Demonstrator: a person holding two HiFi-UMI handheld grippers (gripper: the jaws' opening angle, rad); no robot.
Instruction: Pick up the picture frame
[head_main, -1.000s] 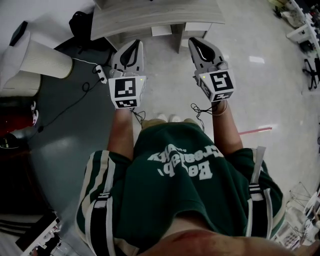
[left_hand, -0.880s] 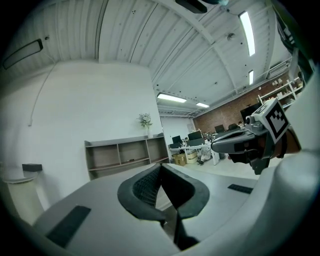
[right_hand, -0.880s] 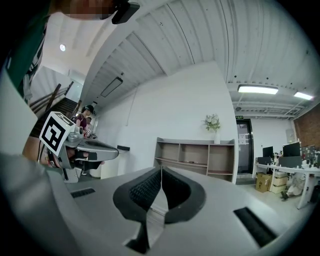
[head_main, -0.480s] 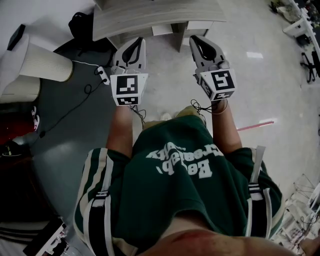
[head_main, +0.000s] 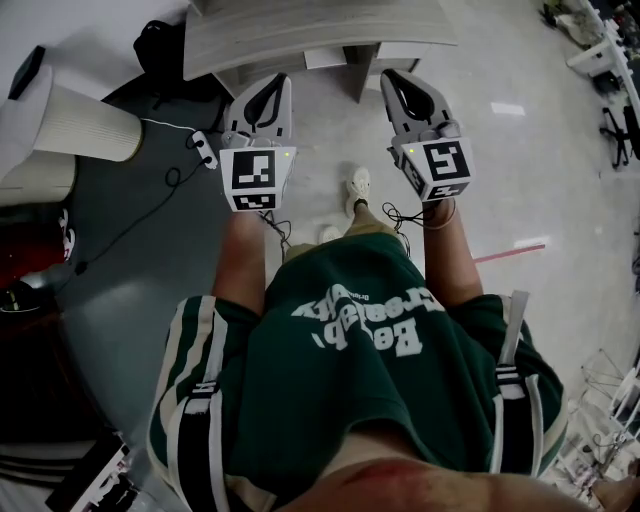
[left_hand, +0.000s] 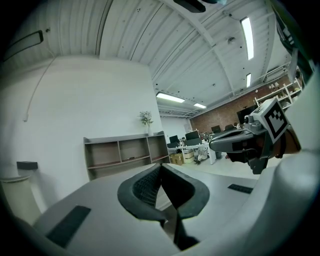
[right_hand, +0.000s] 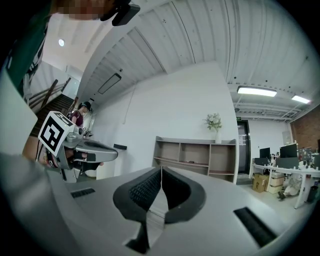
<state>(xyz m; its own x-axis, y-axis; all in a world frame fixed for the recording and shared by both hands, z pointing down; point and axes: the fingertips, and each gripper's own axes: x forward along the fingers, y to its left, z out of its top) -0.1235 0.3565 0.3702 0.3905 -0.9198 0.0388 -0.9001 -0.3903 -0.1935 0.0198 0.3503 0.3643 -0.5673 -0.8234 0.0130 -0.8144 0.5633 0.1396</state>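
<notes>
No picture frame can be made out in any view. My left gripper (head_main: 272, 82) and right gripper (head_main: 392, 78) are held level and side by side in front of the person's body, pointing at a low grey open shelf unit (head_main: 310, 30). Both are shut with nothing between the pads, as the left gripper view (left_hand: 160, 167) and the right gripper view (right_hand: 161, 170) show. The shelf unit (right_hand: 195, 155) stands against a white wall some way ahead. A small dark item lies on its middle shelf, too small to identify.
A white ribbed cylinder (head_main: 85, 125) and a black bag (head_main: 160, 45) sit on the left, with a cable and power strip (head_main: 203, 148) on the dark floor. A potted plant (right_hand: 214, 121) tops the shelf. Desks with monitors (right_hand: 280, 165) lie to the right.
The person has stepped toward the shelf: a white shoe now shows on the floor between the grippers. Both grippers stay shut and side by side.
</notes>
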